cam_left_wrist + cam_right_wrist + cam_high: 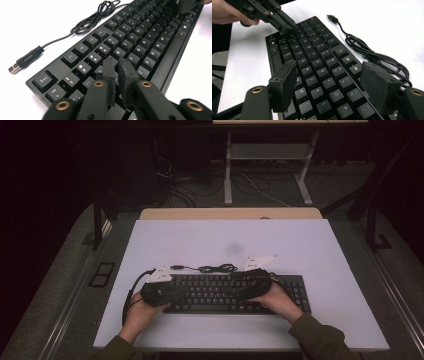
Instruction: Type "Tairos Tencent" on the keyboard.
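Evidently, the left gripper (117,72) is keeping its jaws nearly together, tips hovering over the keyboard (235,292) around W and E, probably for pressing keys. The right gripper (334,87) is spreading its jaws wide above the J–L keys. Matte black keycaps are lying mid-table beside the coiled cable (372,56).

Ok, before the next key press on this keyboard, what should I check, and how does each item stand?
1. Left gripper jaws nearly together, tips over the left letter keys: ok.
2. Tips actually touching a key: cannot tell.
3. Right gripper jaws wide apart, hovering over the right letter keys: ok.
4. Keyboard flat on the table, square to its front edge: ok.
5. Cable coiled behind the keyboard, off the keys: ok.
6. USB plug connected: not ok, lies loose.
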Demonstrator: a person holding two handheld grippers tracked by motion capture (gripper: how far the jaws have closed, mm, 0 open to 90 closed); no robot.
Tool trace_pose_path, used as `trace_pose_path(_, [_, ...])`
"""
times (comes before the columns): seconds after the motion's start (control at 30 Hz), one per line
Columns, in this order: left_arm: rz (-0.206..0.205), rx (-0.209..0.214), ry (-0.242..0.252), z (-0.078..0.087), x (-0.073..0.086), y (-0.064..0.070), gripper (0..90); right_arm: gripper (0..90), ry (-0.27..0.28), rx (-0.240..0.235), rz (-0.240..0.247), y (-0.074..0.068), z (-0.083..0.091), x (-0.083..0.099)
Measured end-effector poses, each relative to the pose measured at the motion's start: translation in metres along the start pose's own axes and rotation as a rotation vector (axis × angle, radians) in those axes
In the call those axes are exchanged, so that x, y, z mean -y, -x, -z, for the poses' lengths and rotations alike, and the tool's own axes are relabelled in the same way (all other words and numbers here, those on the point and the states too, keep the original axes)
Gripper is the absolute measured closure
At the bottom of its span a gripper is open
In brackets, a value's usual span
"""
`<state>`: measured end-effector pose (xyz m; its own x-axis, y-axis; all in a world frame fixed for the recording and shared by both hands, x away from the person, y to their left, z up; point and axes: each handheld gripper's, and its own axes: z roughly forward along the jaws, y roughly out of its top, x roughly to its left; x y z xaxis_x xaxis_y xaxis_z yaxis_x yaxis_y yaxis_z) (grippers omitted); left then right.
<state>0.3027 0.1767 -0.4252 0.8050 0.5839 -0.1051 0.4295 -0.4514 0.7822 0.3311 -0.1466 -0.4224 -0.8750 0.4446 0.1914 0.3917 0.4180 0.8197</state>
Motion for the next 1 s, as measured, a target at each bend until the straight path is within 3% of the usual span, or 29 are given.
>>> trace_pose_path(0.2, [0.005,0.001,0.026,0.0,-0.002,0.001,65.8,28.9,-0.002,0.0,-0.003,0.0,0.0,0.001])
trace_pose_path(0.57, [-0.012,0.006,0.054,-0.008,-0.005,0.006,24.9,28.9,-0.004,0.003,-0.006,0.001,0.001,0.002])
trace_pose_path(1.0, [-0.009,-0.005,0.061,-0.011,-0.005,0.007,15.0,33.3,-0.003,0.005,-0.006,0.003,0.003,-0.001])
